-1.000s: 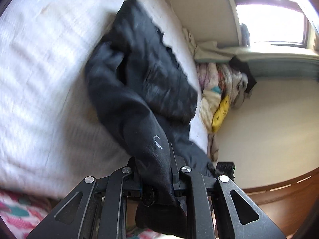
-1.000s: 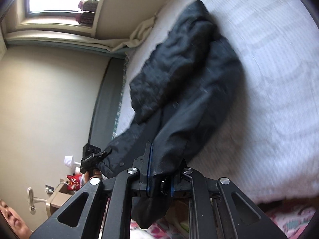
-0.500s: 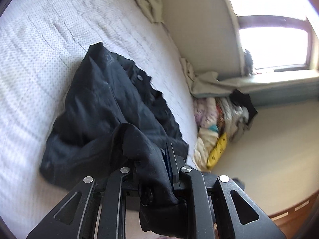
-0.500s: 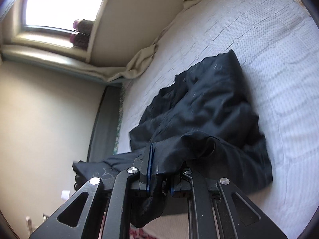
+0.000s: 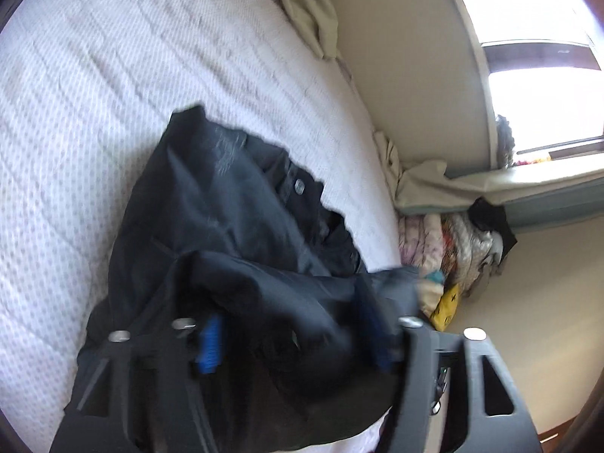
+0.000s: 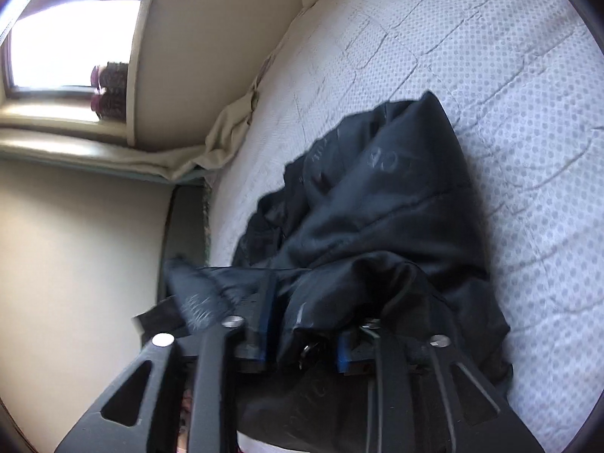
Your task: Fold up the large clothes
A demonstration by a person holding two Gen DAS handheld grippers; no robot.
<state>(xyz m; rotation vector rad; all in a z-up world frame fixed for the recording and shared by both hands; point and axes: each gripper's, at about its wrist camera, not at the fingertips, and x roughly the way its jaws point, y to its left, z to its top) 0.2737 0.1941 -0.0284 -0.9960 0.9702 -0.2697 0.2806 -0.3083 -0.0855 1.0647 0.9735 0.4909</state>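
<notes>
A black garment lies bunched on the white dotted bedcover, with a metal button showing near its far edge. My left gripper stands open, its blue-padded jaws wide apart with loose black fabric lying between them. In the right wrist view the same garment is heaped on the bedcover. My right gripper is open too, fabric draped between its spread jaws. Both grippers sit at the garment's near edge.
A beige sheet is crumpled at the far side of the bed by the wall. A pile of assorted clothes lies beside the bed under the window. The beige wall and window sill show in the right wrist view.
Both grippers carried the garment's near edge forward over the rest of it, then opened. The fabric they held now lies loose between their jaws.
</notes>
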